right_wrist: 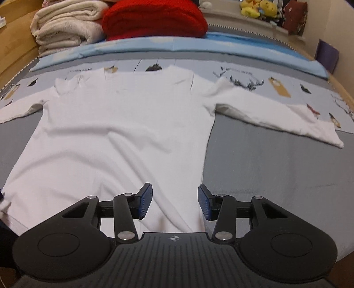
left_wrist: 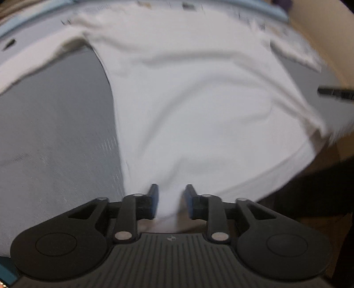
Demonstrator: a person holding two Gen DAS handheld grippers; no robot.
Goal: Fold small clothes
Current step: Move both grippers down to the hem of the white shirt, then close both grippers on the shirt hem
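A white long-sleeved shirt (right_wrist: 124, 124) lies spread flat on the grey bed cover (right_wrist: 276, 166), sleeves out to both sides, hem toward me. It also shows, blurred, in the left wrist view (left_wrist: 199, 110). My left gripper (left_wrist: 170, 197) sits at the hem's left corner with its jaws part closed around a bunched fold of white cloth. My right gripper (right_wrist: 174, 199) is open over the hem's right corner, with cloth lying between its blue pads (right_wrist: 145, 199). The tip of the right gripper (left_wrist: 336, 93) shows at the right edge of the left wrist view.
Folded cream blankets (right_wrist: 66, 24) and a red blanket (right_wrist: 154, 20) are stacked at the far end of the bed. A light blue sheet (right_wrist: 199, 44) and a printed strip (right_wrist: 243, 77) run behind the shirt. Soft toys (right_wrist: 256, 8) stand on a far shelf.
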